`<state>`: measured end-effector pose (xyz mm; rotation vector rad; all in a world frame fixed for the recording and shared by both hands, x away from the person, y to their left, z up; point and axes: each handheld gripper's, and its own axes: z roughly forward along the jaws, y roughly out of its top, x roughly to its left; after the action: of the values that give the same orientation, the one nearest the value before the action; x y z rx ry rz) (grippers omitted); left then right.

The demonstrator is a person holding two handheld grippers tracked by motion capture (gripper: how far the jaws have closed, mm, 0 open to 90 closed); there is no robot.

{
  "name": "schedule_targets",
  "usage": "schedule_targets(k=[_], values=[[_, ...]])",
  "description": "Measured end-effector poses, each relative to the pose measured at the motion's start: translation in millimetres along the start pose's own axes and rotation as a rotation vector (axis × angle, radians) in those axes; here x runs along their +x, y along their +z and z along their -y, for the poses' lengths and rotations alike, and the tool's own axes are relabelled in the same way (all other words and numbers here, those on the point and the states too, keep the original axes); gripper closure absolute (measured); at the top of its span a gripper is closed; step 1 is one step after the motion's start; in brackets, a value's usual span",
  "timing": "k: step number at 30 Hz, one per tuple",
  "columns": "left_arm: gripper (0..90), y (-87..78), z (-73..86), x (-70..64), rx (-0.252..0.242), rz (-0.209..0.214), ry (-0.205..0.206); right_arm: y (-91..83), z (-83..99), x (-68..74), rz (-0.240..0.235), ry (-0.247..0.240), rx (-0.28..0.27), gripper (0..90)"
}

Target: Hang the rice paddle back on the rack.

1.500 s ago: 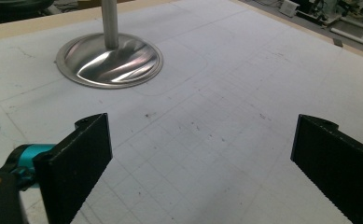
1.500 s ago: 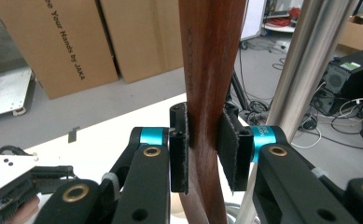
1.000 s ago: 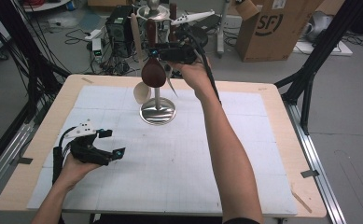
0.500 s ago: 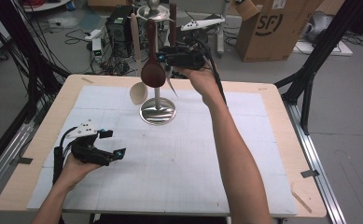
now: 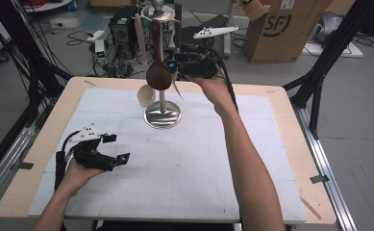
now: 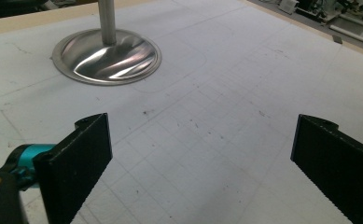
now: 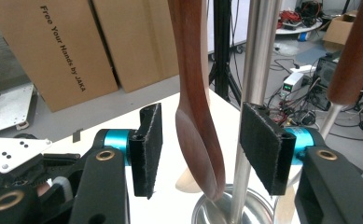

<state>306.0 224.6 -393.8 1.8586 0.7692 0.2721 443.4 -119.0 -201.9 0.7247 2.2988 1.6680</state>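
Right claw [image 5: 174,67] has risen along the metal stand since the earlier frames, the dark wooden spoon [image 5: 157,72] now hanging higher beside the pole; left claw unchanged. Nearest: left claw [image 5: 113,148], jaws spread wide, holding nothing, resting low over the white gridded mat on the worktop [image 5: 290,120], well apart from the stand. Mid-field: stand base [image 5: 162,114], a polished round dish, with its pole [image 5: 161,98] upright. Beside the pole, a pale wooden spoon [image 5: 145,94] hanging bowl-down. Farther: right claw at spoon-bowl height; in the right gripper view its jaws stand apart on either side of the dark spoon's bowl [image 7: 198,135], not touching it, the pole [image 7: 254,93] just beyond. A third dark handle [image 5: 178,19] hangs at the stand's top. Beyond: cardboard box [image 5: 280,29], cables on the floor. Progress, by judgement: early; the spoon is bracketed but not yet pinched, and closing on it remains.
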Motion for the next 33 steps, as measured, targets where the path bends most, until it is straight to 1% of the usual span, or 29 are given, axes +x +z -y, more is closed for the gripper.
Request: schedule_targets(k=[4,11,15,20,24,26,31,33], values=[[5.7,0.4,0.0,0.2,0.004,0.002,0.005,-1.4,6.1,-1.8,0.002,0.009,0.009,46.1],[5.8,1.6,0.2,0.0,0.007,0.002,0.004,-5.9,15.3,-4.4,0.008,0.017,0.002,45.1],[5.8,2.1,0.3,-0.5,0.003,0.004,-0.002,-8.0,22.8,-6.9,0.012,0.028,0.003,44.1],[5.8,2.3,0.3,-0.3,0.006,0.005,-0.001,-9.3,29.9,-9.5,0.018,0.045,0.012,41.5],[5.8,2.4,0.4,-0.5,0.007,0.005,-0.002,-10.6,34.3,-9.7,0.018,0.048,0.003,41.4],[5.7,2.8,0.4,-0.5,0.01,0.008,0.003,-10.8,37.8,-10.2,0.019,0.051,0.008,41.0],[5.8,2.7,0.4,-1.4,0.008,0.008,0.0,-12.5,45.9,-12.2,0.028,0.067,0.02,39.0],[5.8,2.7,0.4,-1.2,0.007,0.007,-0.001,-13.7,47.7,-12.4,0.029,0.07,0.017,38.6]])
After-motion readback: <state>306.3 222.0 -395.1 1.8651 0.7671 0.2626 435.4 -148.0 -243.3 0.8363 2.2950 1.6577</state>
